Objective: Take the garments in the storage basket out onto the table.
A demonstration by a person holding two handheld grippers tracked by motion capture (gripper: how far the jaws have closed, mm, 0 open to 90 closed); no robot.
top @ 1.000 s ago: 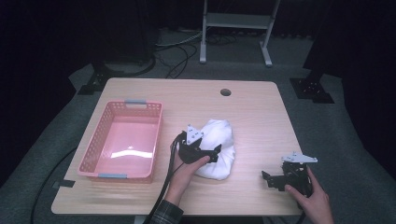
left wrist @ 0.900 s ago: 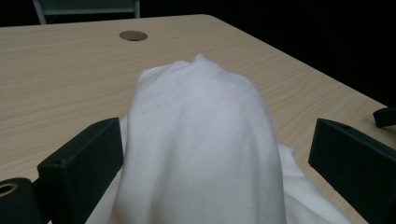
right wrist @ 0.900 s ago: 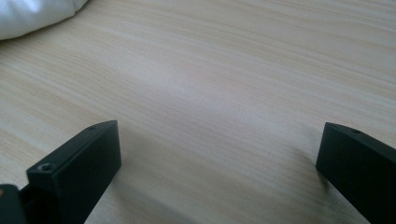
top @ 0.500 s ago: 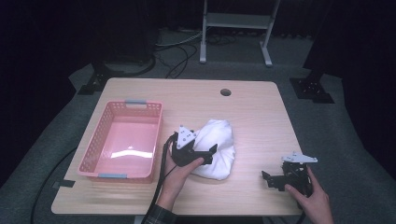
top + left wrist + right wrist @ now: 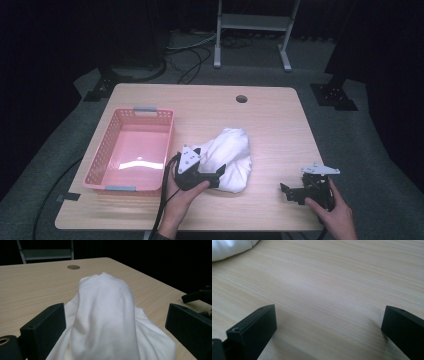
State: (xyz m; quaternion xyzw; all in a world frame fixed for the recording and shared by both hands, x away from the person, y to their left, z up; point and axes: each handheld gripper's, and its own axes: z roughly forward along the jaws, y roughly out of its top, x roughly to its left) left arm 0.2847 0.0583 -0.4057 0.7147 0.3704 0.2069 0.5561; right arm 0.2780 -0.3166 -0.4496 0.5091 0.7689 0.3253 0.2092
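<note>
white cloth (image 5: pixel 231 159) is being shown bunched in a loose heap on the wooden table (image 5: pixel 210 107), just right of the pink basket (image 5: pixel 131 150) and a little toward the near edge. going left to right in the high view: the basket is lying empty at the left; the left gripper (image 5: pixel 212 176) is being held at the cloth's near left side; the cloth is mounded at the middle; the right gripper (image 5: pixel 290 192) is being rested well apart from it near the front right corner.

in the left gripper view the jaws are being held wide, one on each side of the raised fold of cloth (image 5: pixel 107 315), with nothing pinched yet. in the right gripper view the jaws are likewise being held wide over bare tabletop (image 5: pixel 332 290), with a corner of the cloth (image 5: pixel 229 248) being seen at the upper left.

the cloth is being judged light, soft and limp: it is likely to sag and trail when lifted, and a thin edge may slip out. a grip is best being taken on the thick gathered ridge between the left jaws, where several layers are being stacked, rather than on a single loose hem. breakage is not being feared.
</note>
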